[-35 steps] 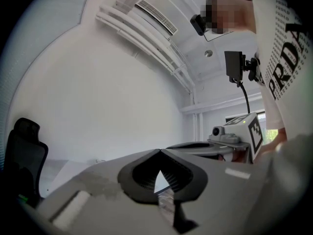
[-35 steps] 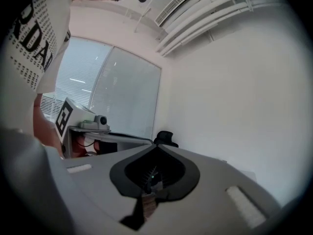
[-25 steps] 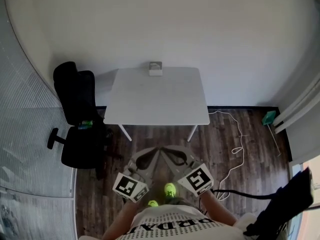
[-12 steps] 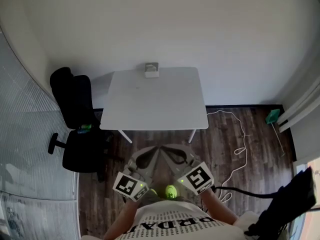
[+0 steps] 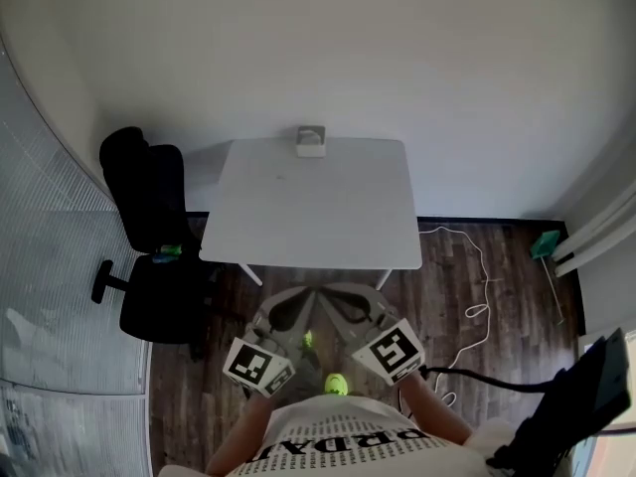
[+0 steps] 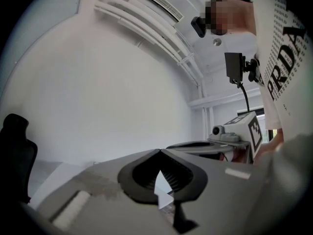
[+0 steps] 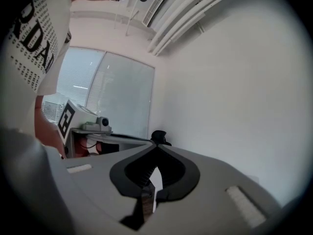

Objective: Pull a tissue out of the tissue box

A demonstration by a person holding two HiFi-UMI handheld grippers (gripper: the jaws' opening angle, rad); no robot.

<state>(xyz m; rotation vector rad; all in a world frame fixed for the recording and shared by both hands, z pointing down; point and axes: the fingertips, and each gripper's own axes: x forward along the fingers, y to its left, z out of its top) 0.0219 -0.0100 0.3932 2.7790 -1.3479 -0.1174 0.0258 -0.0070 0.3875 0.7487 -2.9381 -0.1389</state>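
Observation:
The tissue box [image 5: 310, 139], small and grey-white, stands at the far edge of the white table [image 5: 313, 207] against the wall. Both grippers hang low in the head view, short of the table's near edge, over the wood floor. My left gripper [image 5: 306, 296] is shut, its jaw tips meeting with nothing between them [image 6: 159, 151]. My right gripper [image 5: 322, 294] is shut and empty too [image 7: 156, 145]. They point side by side toward the table, tips almost together. Neither gripper view shows the box clearly.
A black office chair [image 5: 149, 237] stands left of the table. White cable [image 5: 472, 286] loops on the floor at the right, near a small green object [image 5: 542, 244]. A black cable [image 5: 477, 381] trails from the right gripper. Blinds line the left wall.
The table has grown slightly larger and nearer in the head view as the person steps forward. Both grippers have come along toward it, still shut and side by side.

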